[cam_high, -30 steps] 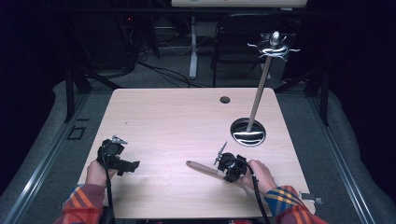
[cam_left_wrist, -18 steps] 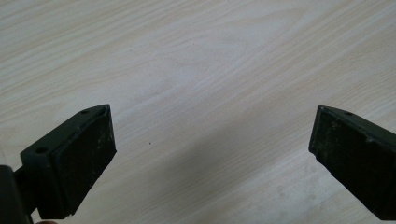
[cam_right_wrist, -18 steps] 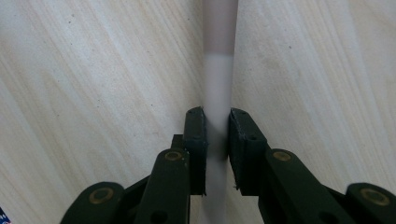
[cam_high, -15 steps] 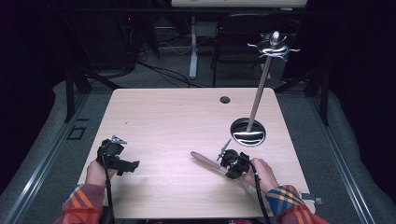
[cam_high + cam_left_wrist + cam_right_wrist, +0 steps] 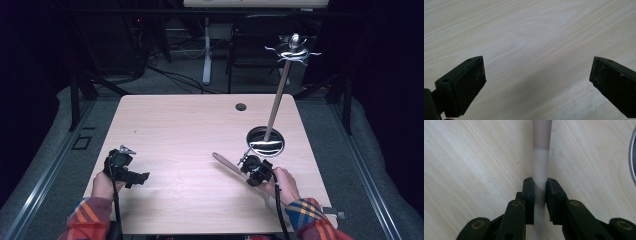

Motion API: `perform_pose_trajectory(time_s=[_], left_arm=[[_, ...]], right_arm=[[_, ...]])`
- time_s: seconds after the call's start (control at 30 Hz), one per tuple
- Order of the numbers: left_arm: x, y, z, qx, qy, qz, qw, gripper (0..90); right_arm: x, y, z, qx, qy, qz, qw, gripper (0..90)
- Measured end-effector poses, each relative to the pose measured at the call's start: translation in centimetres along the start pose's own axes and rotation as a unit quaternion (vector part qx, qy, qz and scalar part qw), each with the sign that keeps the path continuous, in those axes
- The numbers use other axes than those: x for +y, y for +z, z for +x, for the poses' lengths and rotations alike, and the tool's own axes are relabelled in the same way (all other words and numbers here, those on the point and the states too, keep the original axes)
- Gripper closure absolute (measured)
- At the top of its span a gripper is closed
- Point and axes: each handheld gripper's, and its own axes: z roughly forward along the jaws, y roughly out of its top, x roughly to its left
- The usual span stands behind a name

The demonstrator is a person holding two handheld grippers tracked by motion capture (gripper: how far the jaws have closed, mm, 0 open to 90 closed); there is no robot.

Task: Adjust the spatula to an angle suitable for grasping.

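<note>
The right gripper (image 5: 250,169) is clenched on a slim wooden utensil handle (image 5: 541,170), the pads pinching it from both sides. In the high view the handle (image 5: 226,164) juts up and to the left from the jaws, over the pale wooden table (image 5: 175,125). The left gripper (image 5: 131,172) rests near the table's near left edge, jaws spread wide with nothing between them.

Just beyond the right gripper stands a rack with a round metal base (image 5: 265,141), a wooden pole (image 5: 276,105) and metal hooks at the top (image 5: 292,50). If the utensil is meant for a hook, a firm grip helps, since the long free end can swing. Raise it clear of the pole and approach a hook slowly.
</note>
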Motion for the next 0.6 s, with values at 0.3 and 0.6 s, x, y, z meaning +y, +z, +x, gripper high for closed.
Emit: perform_pose_trajectory(time_s=[0.3,0.6], left_arm=[[0.0,0.0,0.0,-0.001,0.000,0.000,1.0000,0.4],[0.0,0.0,0.0,-0.003,0.001,0.001,1.0000,0.4]], right_arm=[[-0.4,-0.1,-1.1,-0.017,0.041,0.006,0.9990,77.9],[-0.8,0.1,-2.0,-0.029,0.062,0.019,0.9974,77.7]])
